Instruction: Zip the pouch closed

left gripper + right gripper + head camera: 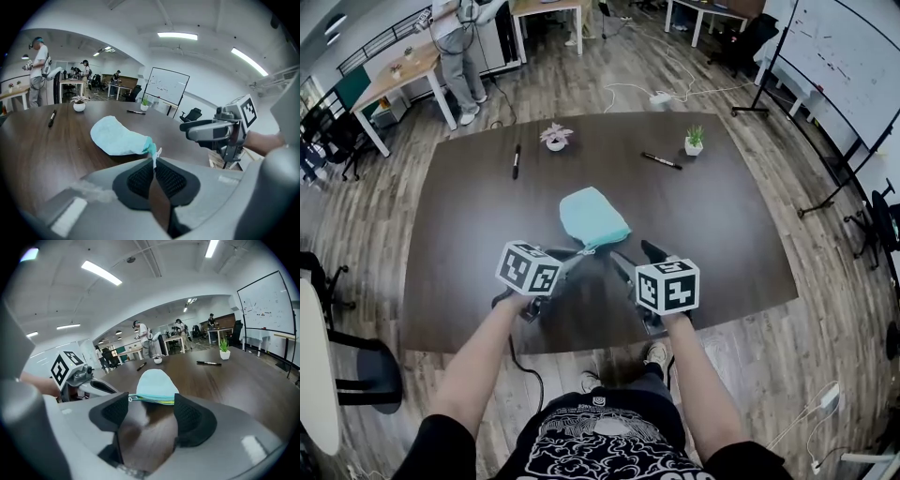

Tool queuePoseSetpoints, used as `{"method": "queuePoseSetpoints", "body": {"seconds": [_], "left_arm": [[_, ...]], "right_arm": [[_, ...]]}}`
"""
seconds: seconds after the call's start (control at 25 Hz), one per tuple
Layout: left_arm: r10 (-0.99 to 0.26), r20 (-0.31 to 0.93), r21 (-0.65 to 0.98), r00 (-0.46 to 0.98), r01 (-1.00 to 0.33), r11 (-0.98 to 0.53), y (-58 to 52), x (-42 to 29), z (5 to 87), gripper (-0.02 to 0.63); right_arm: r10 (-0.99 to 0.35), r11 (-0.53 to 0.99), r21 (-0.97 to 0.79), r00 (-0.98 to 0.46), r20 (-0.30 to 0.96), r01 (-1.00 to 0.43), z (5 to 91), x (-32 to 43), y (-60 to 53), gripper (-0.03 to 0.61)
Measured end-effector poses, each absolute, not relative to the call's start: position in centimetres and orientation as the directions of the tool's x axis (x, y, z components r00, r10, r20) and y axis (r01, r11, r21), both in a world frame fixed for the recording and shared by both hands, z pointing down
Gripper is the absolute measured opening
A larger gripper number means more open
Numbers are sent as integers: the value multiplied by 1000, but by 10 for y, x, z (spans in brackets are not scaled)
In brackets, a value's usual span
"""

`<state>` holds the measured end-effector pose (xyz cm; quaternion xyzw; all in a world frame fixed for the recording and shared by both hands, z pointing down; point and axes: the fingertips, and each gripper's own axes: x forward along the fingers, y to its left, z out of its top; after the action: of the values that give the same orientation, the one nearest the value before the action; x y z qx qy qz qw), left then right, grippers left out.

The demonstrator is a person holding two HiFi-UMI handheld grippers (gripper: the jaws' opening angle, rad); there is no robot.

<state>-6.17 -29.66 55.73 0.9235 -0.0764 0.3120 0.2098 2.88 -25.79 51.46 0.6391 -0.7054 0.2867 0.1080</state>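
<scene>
At the near edge of the table [450,234], the left gripper [153,165] has its jaws pinched together on the white zipper pull [157,152]. The right gripper [151,403] beside it holds its jaws wide apart, with the zip edge seen across the gap at their tips and not squeezed. The light teal pouch [592,217] lies at the table's middle, zip end toward both grippers, and nearer the table's far edge stand a pink-flowered pot [555,138] and a green potted plant [694,142], each with a black marker [516,161] alongside.
</scene>
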Motion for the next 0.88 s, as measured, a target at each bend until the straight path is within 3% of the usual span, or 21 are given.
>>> {"method": "queuePoseSetpoints", "body": {"seconds": [0.44,0.88], "left_arm": [[-75,590,368,804,-350,-862,-285,-66,540,21],[-110,587,381,802,-393,-837,-283,-59,530,21]], "right_arm": [[-793,220,-300,-349,500,-928,505,10,-264,299],[-664,463,-369,-591,458,-806,503,-13,-276,272]]}}
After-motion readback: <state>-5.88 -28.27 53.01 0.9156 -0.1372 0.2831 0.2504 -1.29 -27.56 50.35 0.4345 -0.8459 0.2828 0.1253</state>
